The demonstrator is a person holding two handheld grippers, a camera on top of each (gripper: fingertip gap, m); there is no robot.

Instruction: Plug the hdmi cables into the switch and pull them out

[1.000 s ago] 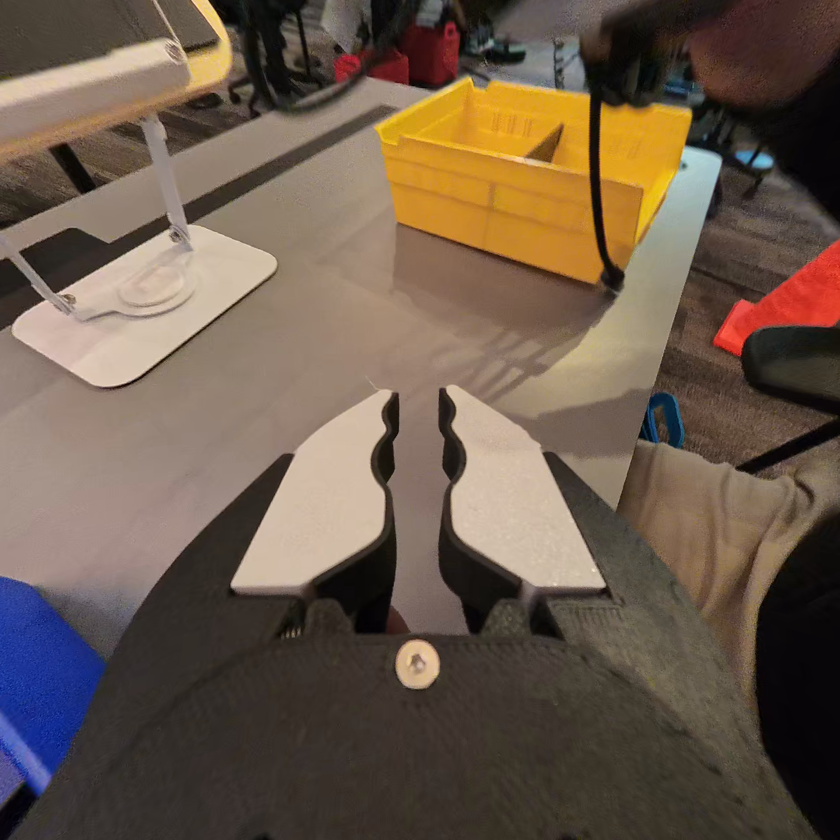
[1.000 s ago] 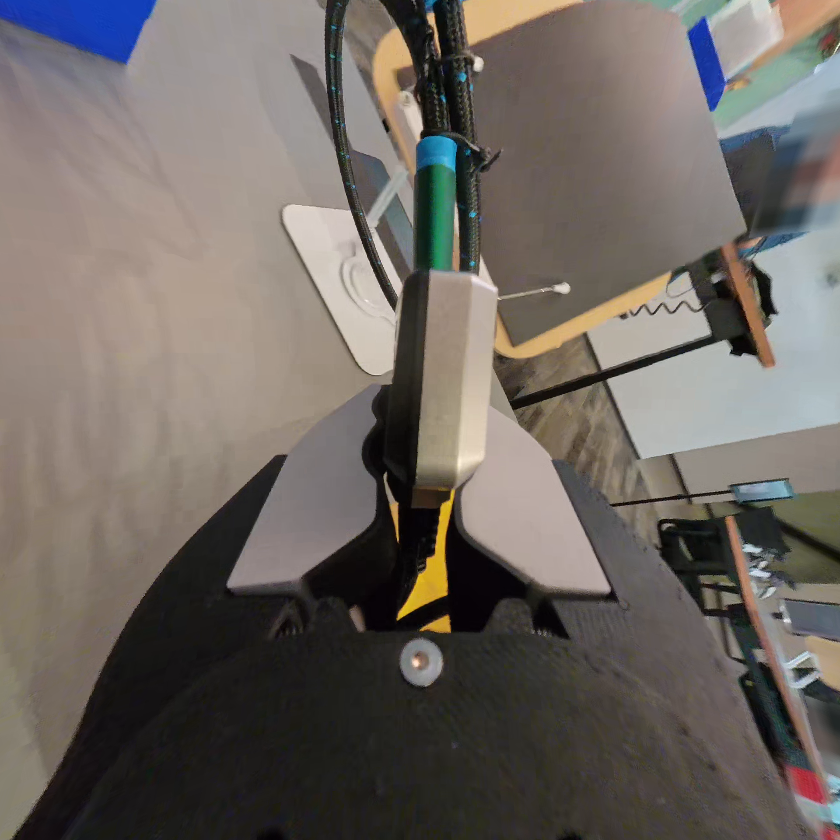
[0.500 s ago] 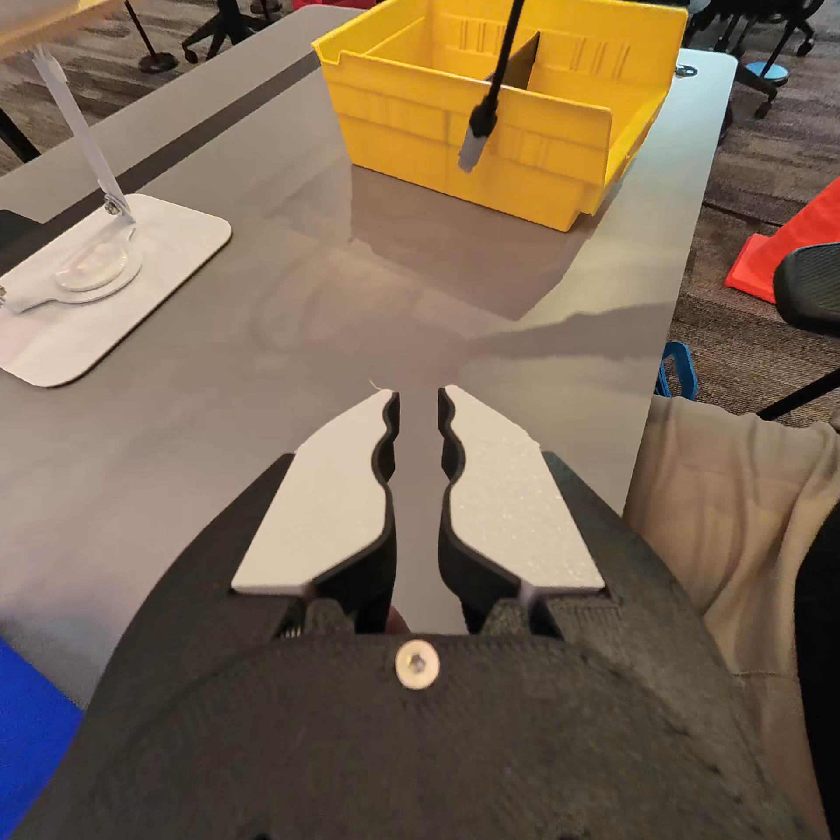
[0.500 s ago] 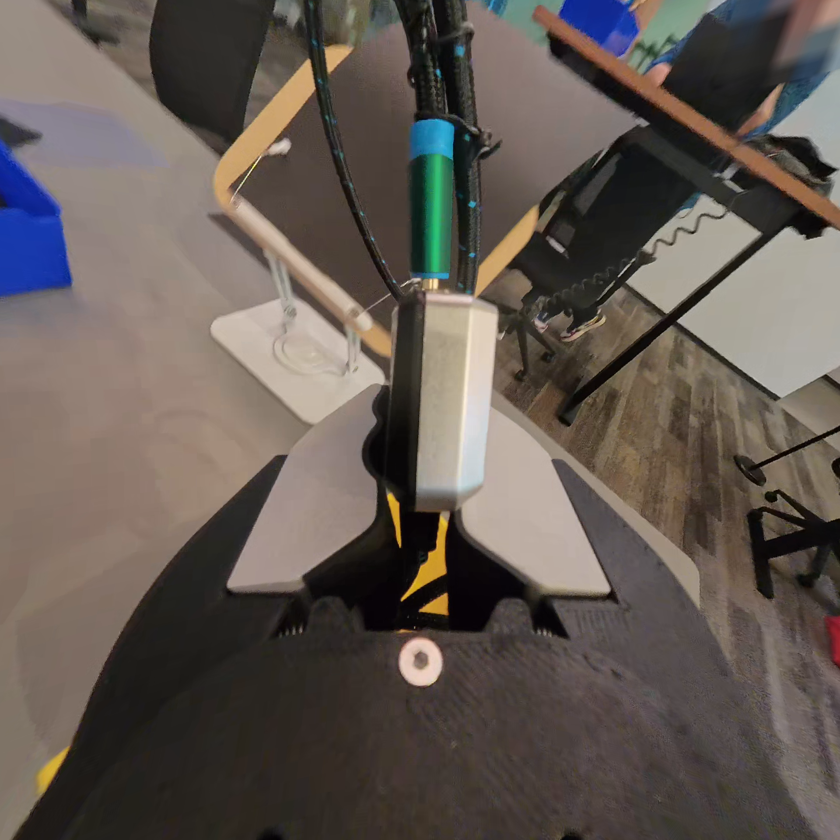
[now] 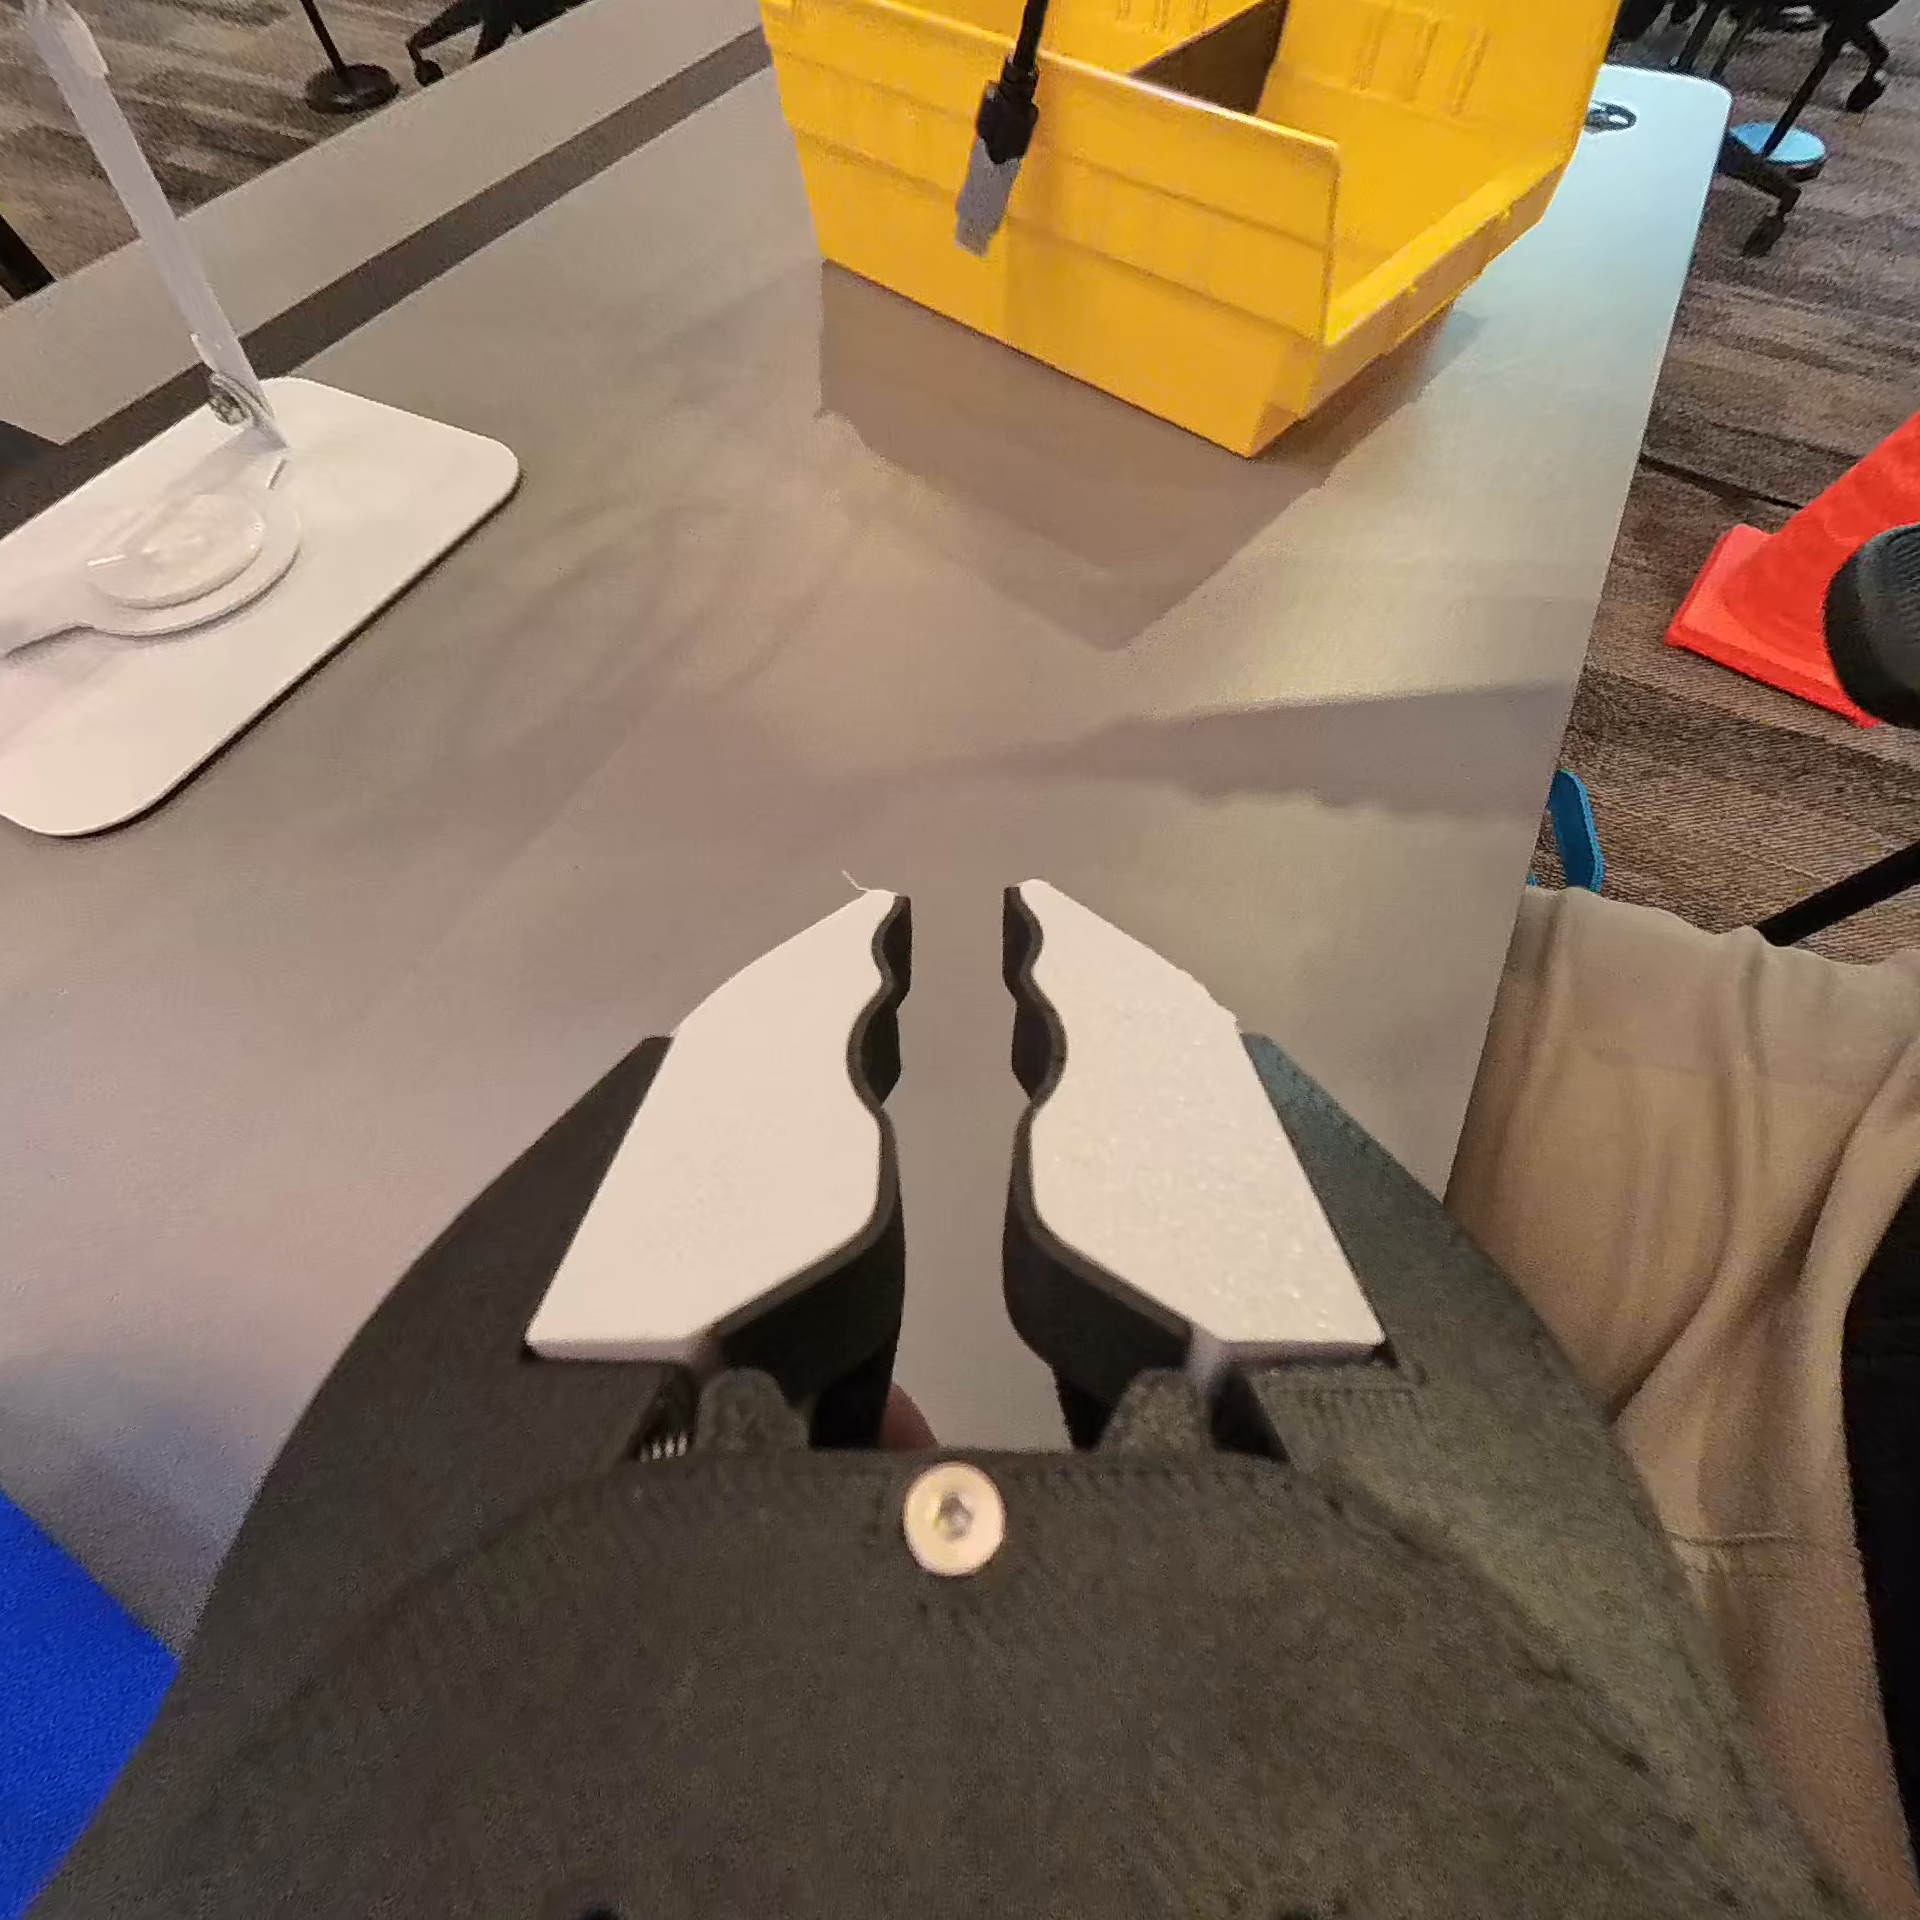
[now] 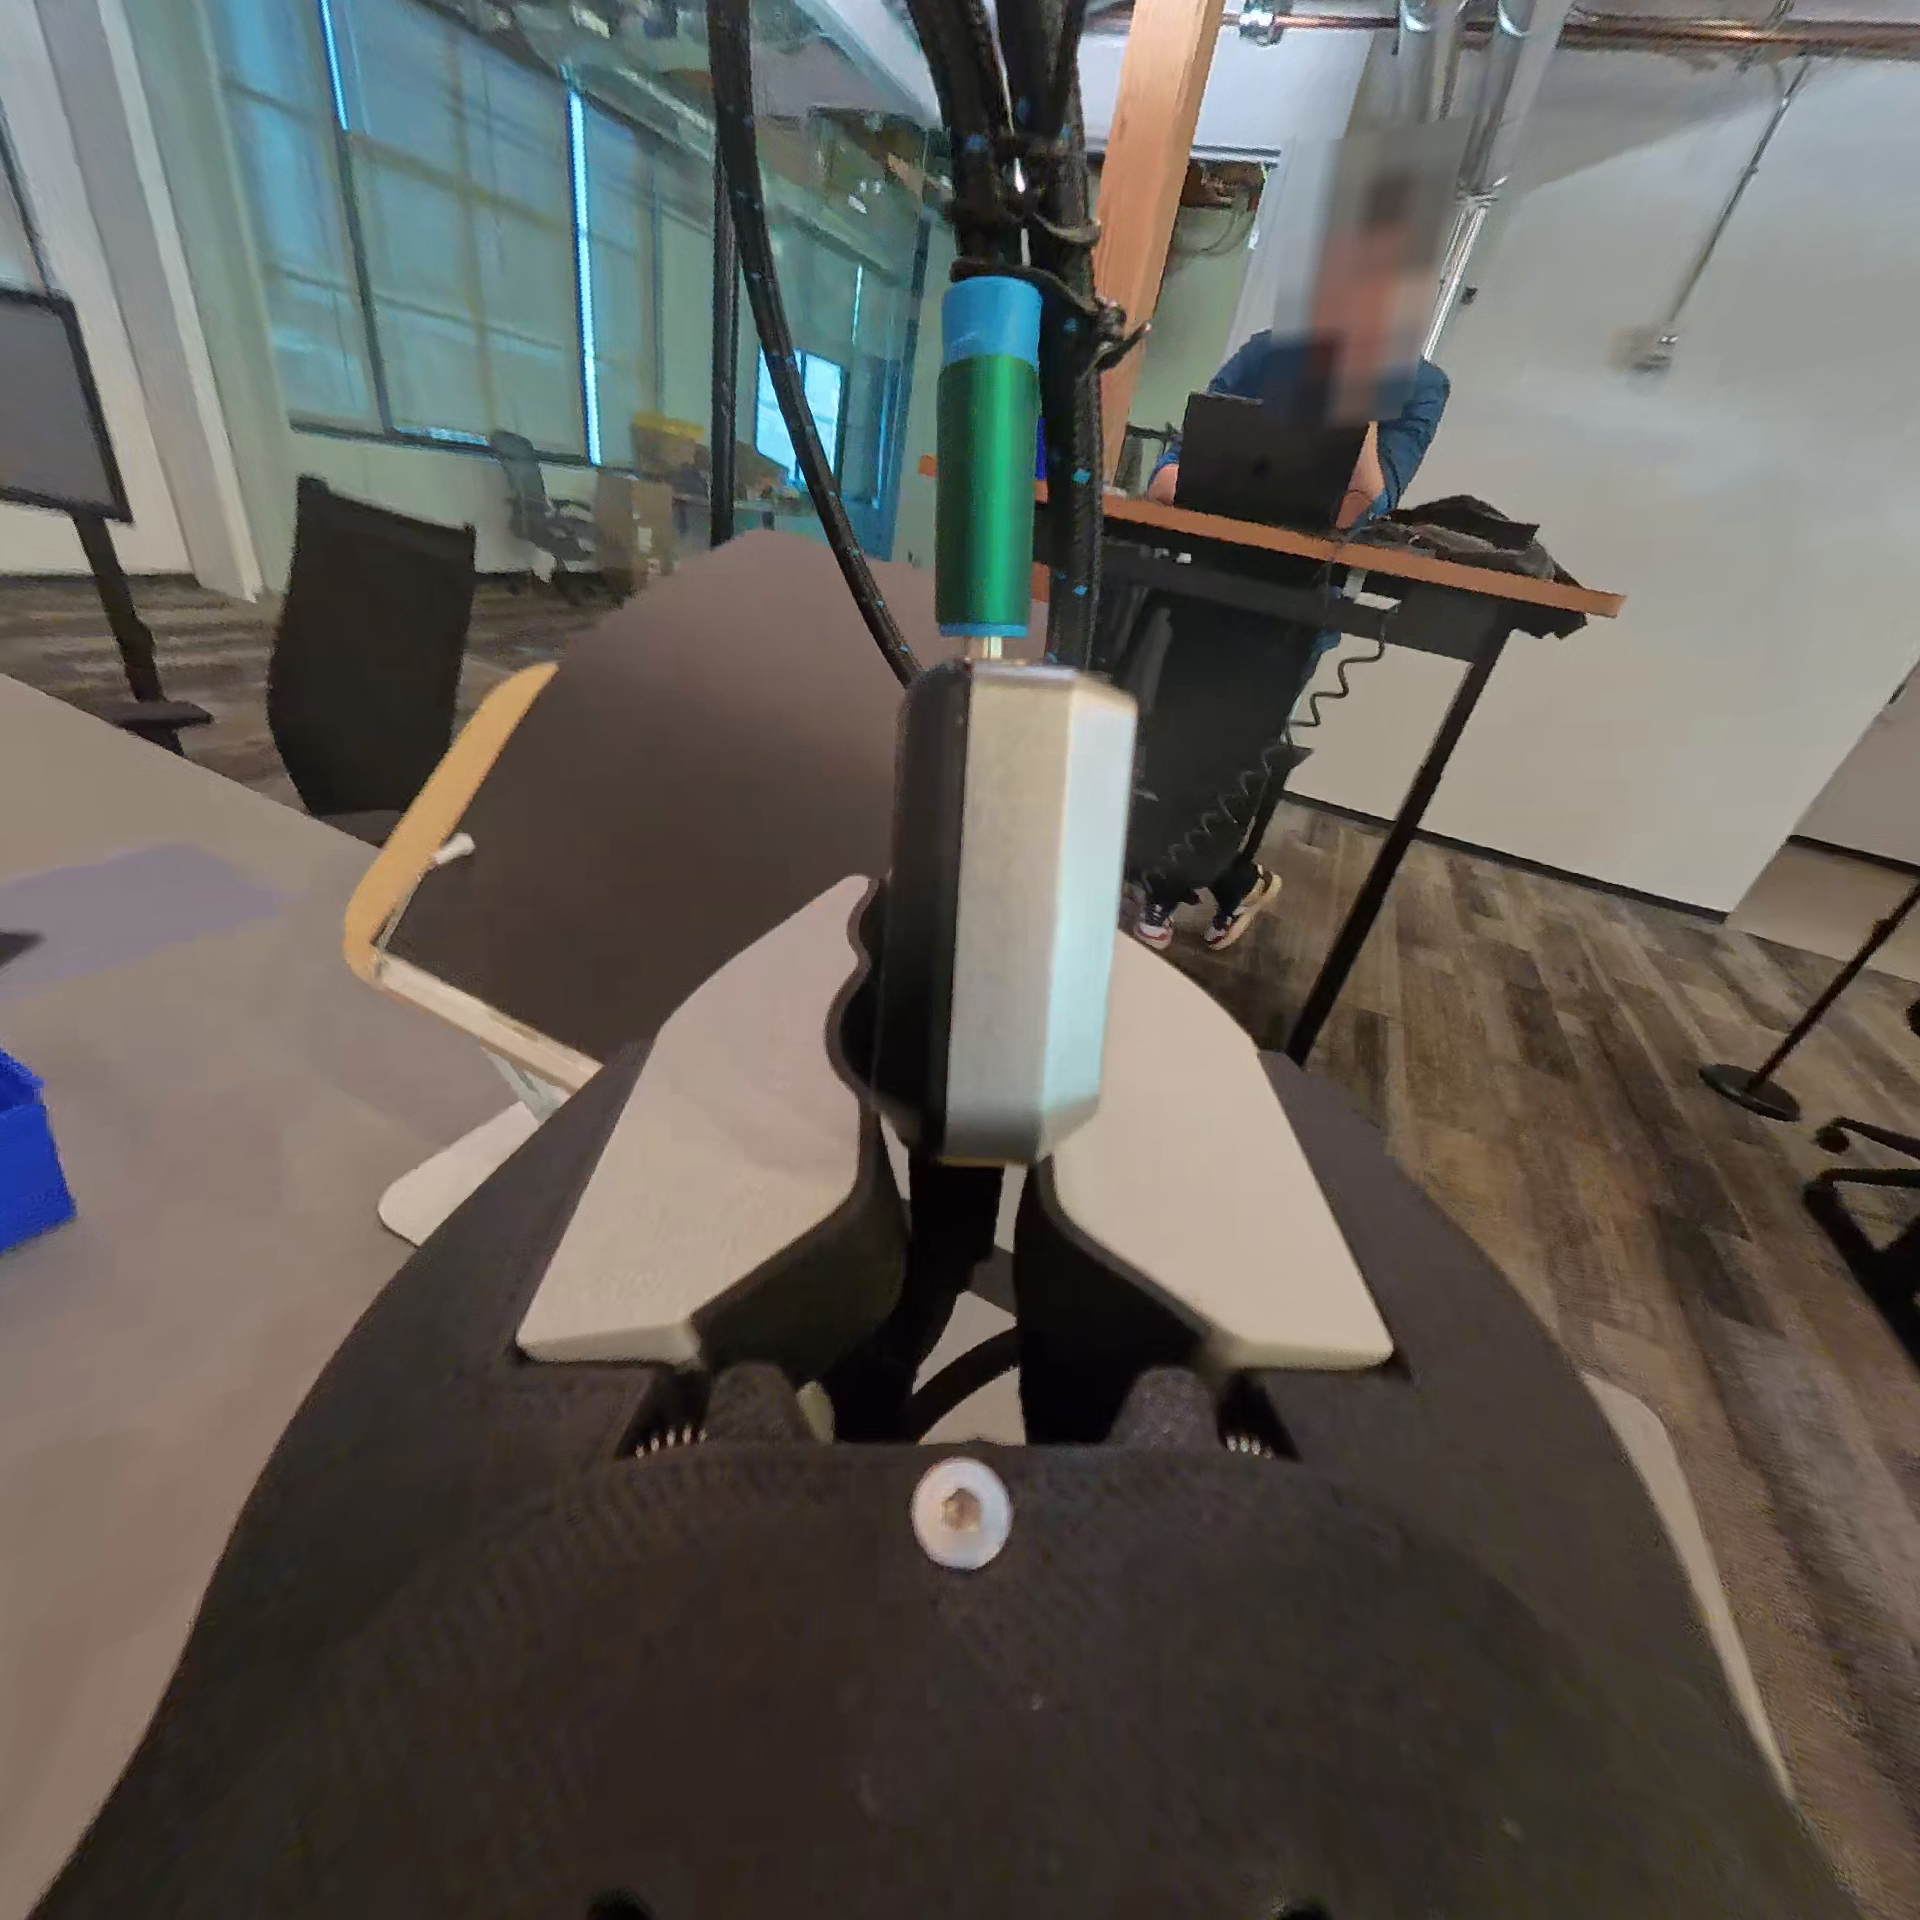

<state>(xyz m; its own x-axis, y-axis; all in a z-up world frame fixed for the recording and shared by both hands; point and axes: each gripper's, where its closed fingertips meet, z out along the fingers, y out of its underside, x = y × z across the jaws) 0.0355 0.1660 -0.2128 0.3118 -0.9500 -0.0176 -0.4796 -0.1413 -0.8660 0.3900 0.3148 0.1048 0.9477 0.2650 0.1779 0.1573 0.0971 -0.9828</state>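
My right gripper (image 6: 992, 935) is shut on a small silver HDMI switch (image 6: 1023, 914) and holds it up in the air, end on. A green plug with a blue collar (image 6: 987, 468) sits in the switch's far end. Black braided cables (image 6: 748, 260) rise from there. Another black cable runs back between my fingers. In the left wrist view a black cable with a silver HDMI plug (image 5: 987, 187) hangs in front of a yellow bin (image 5: 1195, 291). My left gripper (image 5: 956, 904) is empty above the grey table (image 5: 623, 831), jaws a little apart, well short of that plug.
A white stand base (image 5: 239, 582) lies at the table's left, with a tilted dark board (image 6: 644, 810) on it. A blue box (image 6: 26, 1164) stands near the left edge. A person's beige trousers (image 5: 1683, 1195) are by the right table edge. An orange cone (image 5: 1808, 592) stands on the floor. The gap from one gripper's tips to the other's is roughly 50 cm.
My right gripper has tilted upward with the switch, so its view swung from the table to the room. In the left view the bin is nearer and the hanging plug has moved left and up.
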